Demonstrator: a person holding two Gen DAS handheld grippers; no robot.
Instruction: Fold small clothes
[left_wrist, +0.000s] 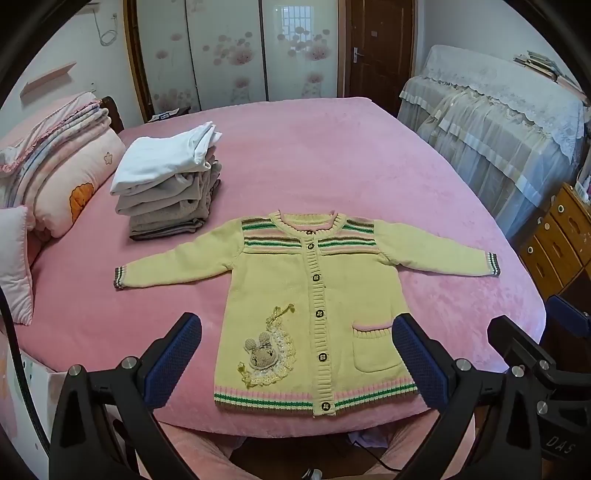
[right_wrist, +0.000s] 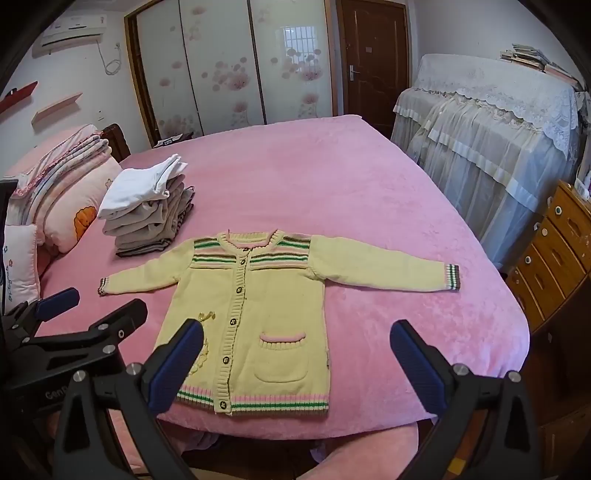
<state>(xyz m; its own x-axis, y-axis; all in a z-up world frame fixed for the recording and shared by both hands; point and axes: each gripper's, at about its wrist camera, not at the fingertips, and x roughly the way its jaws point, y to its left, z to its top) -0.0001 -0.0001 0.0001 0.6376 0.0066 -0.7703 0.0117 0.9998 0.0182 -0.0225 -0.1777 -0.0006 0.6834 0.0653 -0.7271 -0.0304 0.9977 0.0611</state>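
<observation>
A small yellow knitted cardigan (left_wrist: 295, 295) (right_wrist: 255, 295) lies flat and buttoned on the pink bed (left_wrist: 332, 155) (right_wrist: 332, 177), sleeves spread left and right, hem near the front edge. It has striped shoulders, a bunny patch and a pocket. My left gripper (left_wrist: 297, 360) hovers open above the hem, nothing between its blue pads. My right gripper (right_wrist: 297, 363) is also open and holds nothing, over the pocket side of the hem. The left gripper (right_wrist: 92, 325) shows at the left edge of the right wrist view; the right gripper's frame (left_wrist: 535, 350) shows at the right in the left wrist view.
A stack of folded clothes (left_wrist: 170, 184) (right_wrist: 147, 206), white on top, sits at the back left of the bed. Pillows and folded quilts (left_wrist: 62, 162) (right_wrist: 62, 184) lie left. A lace-covered piece of furniture (left_wrist: 498, 129) and wooden drawers (left_wrist: 557, 240) (right_wrist: 554, 254) stand to the right.
</observation>
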